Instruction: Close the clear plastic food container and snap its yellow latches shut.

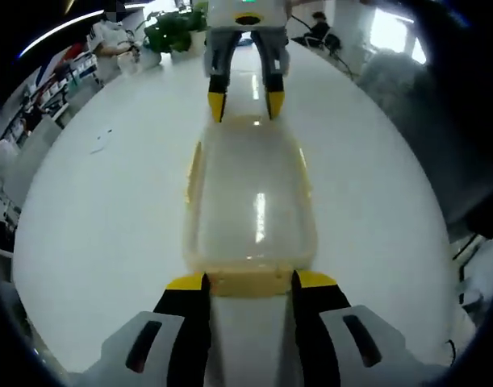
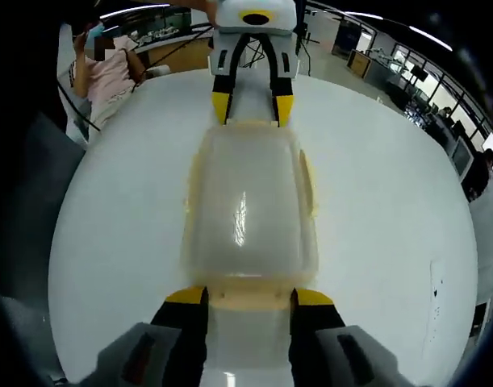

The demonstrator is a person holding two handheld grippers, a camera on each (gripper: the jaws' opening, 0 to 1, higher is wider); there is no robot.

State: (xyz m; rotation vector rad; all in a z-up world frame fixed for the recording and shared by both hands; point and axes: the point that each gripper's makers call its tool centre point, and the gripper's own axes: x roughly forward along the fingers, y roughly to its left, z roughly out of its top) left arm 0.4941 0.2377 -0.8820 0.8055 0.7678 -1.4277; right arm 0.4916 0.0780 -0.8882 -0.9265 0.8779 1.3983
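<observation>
A clear plastic container (image 1: 250, 205) sits lid-on in the middle of a white table (image 1: 109, 210), its two ends flanked by a pair of handheld grippers. At the container's near end in the left gripper view, the left gripper (image 1: 250, 281) has its yellow-tipped jaws spread to either side of a yellow latch (image 1: 248, 282); whether they press on it cannot be told. At the container's far end, the right gripper (image 1: 246, 105) stands likewise spread around the opposite latch (image 2: 250, 297), its tips just at the rim. More yellow latches run along the container's long sides. Beyond the container, potted plants (image 1: 175, 31) stand at the table's far edge.
</observation>
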